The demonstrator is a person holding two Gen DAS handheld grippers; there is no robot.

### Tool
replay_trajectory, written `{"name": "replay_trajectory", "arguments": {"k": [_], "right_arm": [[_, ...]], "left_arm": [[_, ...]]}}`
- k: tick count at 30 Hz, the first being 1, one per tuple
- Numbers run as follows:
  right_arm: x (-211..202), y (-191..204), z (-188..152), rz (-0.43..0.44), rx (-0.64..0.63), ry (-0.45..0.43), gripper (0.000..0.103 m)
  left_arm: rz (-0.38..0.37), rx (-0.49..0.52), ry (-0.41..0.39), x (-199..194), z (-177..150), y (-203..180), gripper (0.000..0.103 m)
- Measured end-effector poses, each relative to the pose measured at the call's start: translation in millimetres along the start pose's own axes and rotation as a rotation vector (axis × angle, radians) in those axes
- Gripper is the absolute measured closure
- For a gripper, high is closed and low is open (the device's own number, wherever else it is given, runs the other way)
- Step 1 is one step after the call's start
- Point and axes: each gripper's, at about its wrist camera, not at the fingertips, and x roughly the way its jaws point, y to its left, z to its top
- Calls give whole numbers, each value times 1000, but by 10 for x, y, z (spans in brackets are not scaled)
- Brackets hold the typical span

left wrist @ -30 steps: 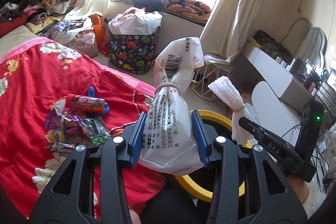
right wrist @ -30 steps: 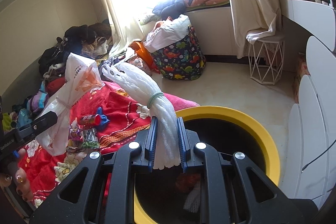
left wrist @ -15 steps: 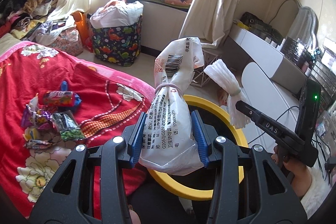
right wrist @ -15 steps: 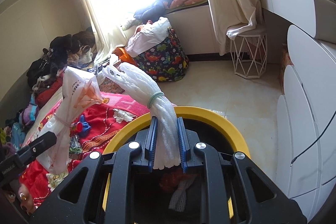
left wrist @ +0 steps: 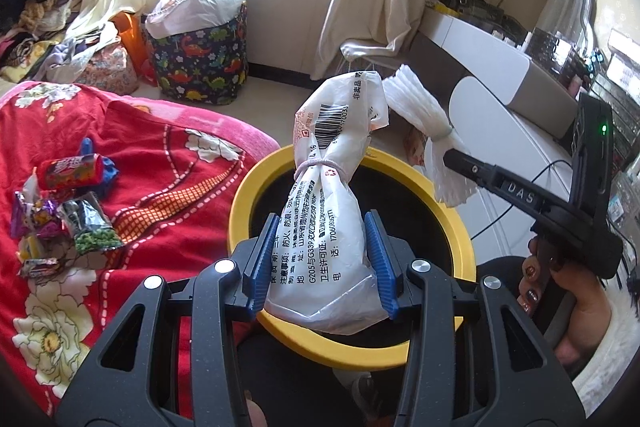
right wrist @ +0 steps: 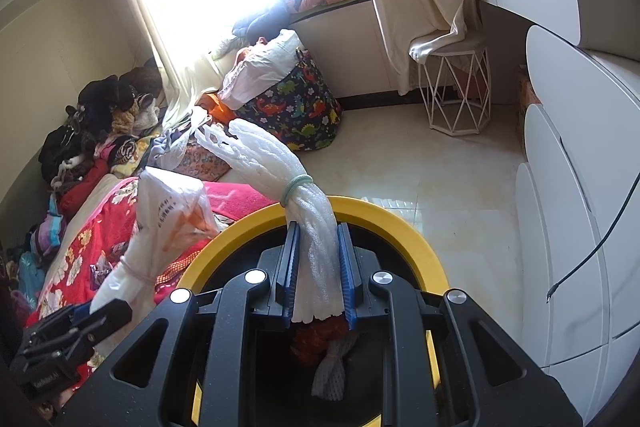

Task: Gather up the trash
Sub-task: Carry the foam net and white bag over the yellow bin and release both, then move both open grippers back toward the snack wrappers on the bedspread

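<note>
White plastic bag (left wrist: 326, 227), tied at neck with band: judged light, soft, crinkly, a little slippery; best held low on bulged body, as now. Left gripper (left wrist: 322, 259) clamped on it, blue pads pressing both sides, jaws moderately apart; bag stands up ahead of fingers, over yellow-rimmed bin (left wrist: 448, 211) just below.

Foam netting bundle (right wrist: 316, 239), banded: judged very light, springy, compressible. Right gripper (right wrist: 318, 275) pinches its lower end, jaws narrow; bin opening (right wrist: 400, 227) directly beneath. Snack wrappers (left wrist: 60, 223) lie on red blanket, far left of left gripper.
</note>
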Motion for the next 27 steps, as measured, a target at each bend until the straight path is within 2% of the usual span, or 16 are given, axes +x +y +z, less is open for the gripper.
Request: {"name": "replay_trajectory", "arguments": {"k": [7,11,12,13,14,16,20,27], "right_arm": [[57,-54,-13,-13,9,26,85],[100,-80,-23,-21,16,51,83],[119,-88,-28,-21,23,62,79],[134,-92,-37,-22,31,72,76],[154,-112,-33,-23,37,79,71],[172,-126,-51,-24,43,89,64],[177,-66,-67,-20,21,83,56],[100,120,-88,-23,-58,32,47]], "left_arm": [[-7,21,55,174,-90,-74,67],[-11,20,69,233,-112,-81,65],[-8,19,66,234,-114,-75,64],[-1,17,61,231,-111,-67,56],[5,14,52,219,-103,-55,42],[12,1,22,167,-91,-25,23],[37,-11,-18,93,-63,18,11],[55,-46,-59,-25,-40,108,11]]}}
